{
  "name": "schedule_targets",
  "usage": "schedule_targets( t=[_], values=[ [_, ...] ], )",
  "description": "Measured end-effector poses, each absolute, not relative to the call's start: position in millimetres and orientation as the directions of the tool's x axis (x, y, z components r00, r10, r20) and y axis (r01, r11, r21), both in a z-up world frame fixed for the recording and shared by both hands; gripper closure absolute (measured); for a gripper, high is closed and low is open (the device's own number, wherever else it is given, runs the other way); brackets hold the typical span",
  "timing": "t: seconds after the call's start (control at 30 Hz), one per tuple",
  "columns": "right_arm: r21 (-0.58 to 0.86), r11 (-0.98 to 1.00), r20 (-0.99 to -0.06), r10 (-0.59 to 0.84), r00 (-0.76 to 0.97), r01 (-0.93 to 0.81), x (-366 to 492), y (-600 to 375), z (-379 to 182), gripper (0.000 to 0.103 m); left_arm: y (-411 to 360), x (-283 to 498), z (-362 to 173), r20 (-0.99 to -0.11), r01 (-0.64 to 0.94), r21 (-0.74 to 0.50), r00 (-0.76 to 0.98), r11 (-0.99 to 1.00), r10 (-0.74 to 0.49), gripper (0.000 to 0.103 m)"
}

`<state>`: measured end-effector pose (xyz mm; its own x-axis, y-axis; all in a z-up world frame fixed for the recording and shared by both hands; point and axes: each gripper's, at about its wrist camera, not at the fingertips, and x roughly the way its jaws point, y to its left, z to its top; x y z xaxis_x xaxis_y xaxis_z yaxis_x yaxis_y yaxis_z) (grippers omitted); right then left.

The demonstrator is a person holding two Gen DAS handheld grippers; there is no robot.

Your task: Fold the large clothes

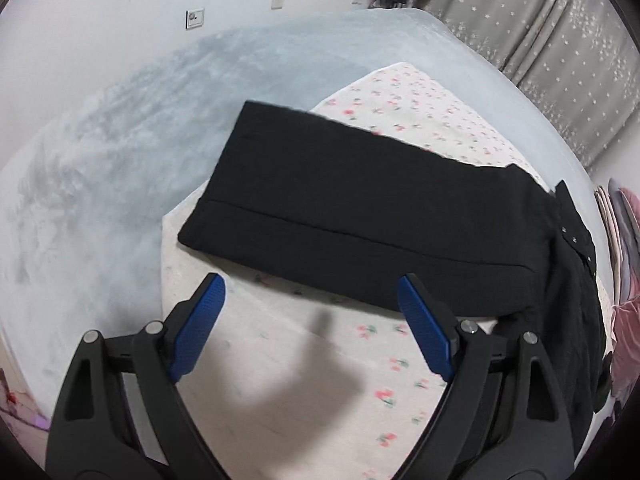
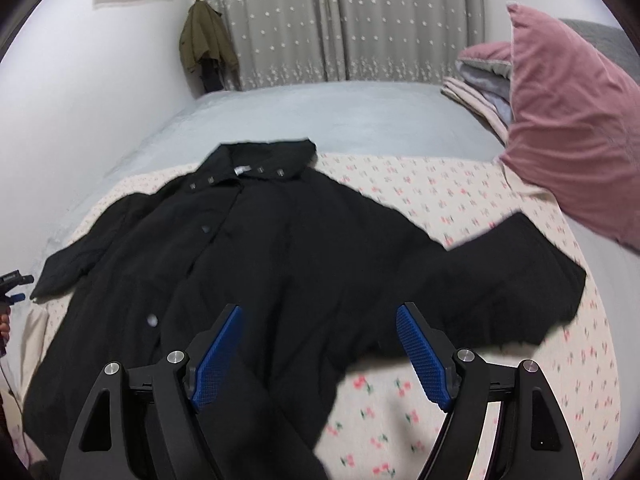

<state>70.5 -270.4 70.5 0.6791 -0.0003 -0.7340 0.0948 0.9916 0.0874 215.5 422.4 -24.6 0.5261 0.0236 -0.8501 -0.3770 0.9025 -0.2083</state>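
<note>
Black coat (image 2: 256,240) lying flat, front up, on a floral sheet (image 2: 460,196) spread over a grey bed (image 2: 340,112); collar toward the curtain (image 2: 340,20), one sleeve (image 2: 516,276) stretched toward a pink pillow (image 2: 568,128). Right hand-held gripper (image 2: 320,356) above the coat's lower part, jaws wide, nothing between them. Left hand-held gripper (image 1: 310,328) above bare sheet beside the other sleeve (image 1: 352,216), jaws wide and empty.

Plenty of bare grey blanket (image 2: 340,116) beyond the black coat (image 2: 248,264). Pink pillow (image 2: 572,140) and folded bedding (image 2: 480,84) crowd the right side; wall (image 2: 100,92) hems the left.
</note>
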Motion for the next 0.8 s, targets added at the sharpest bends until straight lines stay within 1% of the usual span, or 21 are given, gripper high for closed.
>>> schedule_targets(
  t=[0.07,0.2,0.23,0.27,0.3,0.33,0.37,0.4,0.43,0.47,0.53,0.57,0.6,0.63,0.7,0.73,0.8],
  values=[
    [0.077,0.992,-0.756,-0.009,0.655,0.103,74.3,-270.6,62.6,0.023,430.1,219.8,-34.8,-0.847,-0.394,-0.220,0.532,0.892,0.026,0.015],
    [0.108,0.987,-0.763,0.004,0.647,0.121,77.0,-271.4,56.7,0.023,452.4,229.2,-67.3,-0.851,-0.484,-0.363,0.520,0.796,-0.071,0.016],
    [0.114,0.986,-0.765,0.009,0.644,0.121,77.3,-271.1,55.4,0.023,454.7,228.4,-65.5,-0.830,-0.498,-0.389,0.555,0.775,-0.060,0.020],
    [0.116,0.986,-0.765,0.011,0.643,0.120,77.6,-270.5,53.7,0.023,455.9,229.0,-63.7,-0.808,-0.500,-0.411,0.587,0.762,-0.050,0.036],
    [0.113,0.986,-0.766,0.010,0.643,0.120,78.4,-269.6,51.9,0.023,457.9,231.5,-61.7,-0.787,-0.505,-0.436,0.615,0.745,-0.043,0.045],
    [0.109,0.987,-0.767,0.007,0.641,0.120,80.4,-268.8,49.2,0.023,460.6,234.0,-60.1,-0.773,-0.522,-0.454,0.633,0.722,-0.028,0.064],
    [0.105,0.987,-0.770,0.005,0.638,0.119,81.8,-267.6,46.6,0.023,462.7,235.2,-58.6,-0.764,-0.536,-0.465,0.645,0.705,-0.012,0.087],
    [0.104,0.987,-0.772,0.004,0.635,0.121,82.4,-267.0,44.2,0.023,465.1,237.7,-54.4,-0.749,-0.550,-0.478,0.663,0.685,0.010,0.092],
    [0.104,0.987,-0.776,0.003,0.631,0.123,83.2,-266.7,41.2,0.023,465.2,239.0,-47.3,-0.737,-0.554,-0.479,0.675,0.681,0.031,0.093],
    [0.102,0.987,-0.781,0.001,0.624,0.127,84.0,-267.4,38.2,0.023,463.0,237.7,-32.6,-0.711,-0.552,-0.465,0.699,0.692,0.079,0.094],
    [0.096,0.985,-0.787,-0.014,0.617,0.144,83.4,-271.1,35.3,0.023,459.9,226.0,5.6,-0.611,-0.552,-0.423,0.759,0.719,0.223,0.094],
    [0.093,0.984,-0.785,-0.022,0.619,0.153,82.3,-273.9,35.0,0.023,463.5,221.0,18.0,-0.571,-0.554,-0.421,0.777,0.718,0.264,0.094],
    [0.091,0.983,-0.783,-0.029,0.621,0.160,81.2,-276.5,35.2,0.023,469.2,223.3,22.2,-0.563,-0.568,-0.405,0.772,0.717,0.294,0.094],
    [0.090,0.982,-0.780,-0.036,0.624,0.168,80.5,-279.7,35.3,0.023,473.6,231.5,20.9,-0.584,-0.595,-0.361,0.744,0.718,0.323,0.094],
    [0.093,0.979,-0.774,-0.044,0.632,0.183,80.2,-287.0,34.9,0.023,479.4,254.6,7.5,-0.660,-0.652,-0.249,0.655,0.716,0.367,0.093],
    [0.096,0.977,-0.771,-0.049,0.635,0.191,80.2,-290.9,34.0,0.023,480.6,269.8,-5.3,-0.729,-0.670,-0.190,0.586,0.717,0.354,0.091],
    [0.100,0.972,-0.767,-0.060,0.639,0.212,79.3,-299.3,32.8,0.023,474.9,279.6,-15.0,-0.790,-0.680,-0.140,0.515,0.719,0.333,0.087]
  ],
)
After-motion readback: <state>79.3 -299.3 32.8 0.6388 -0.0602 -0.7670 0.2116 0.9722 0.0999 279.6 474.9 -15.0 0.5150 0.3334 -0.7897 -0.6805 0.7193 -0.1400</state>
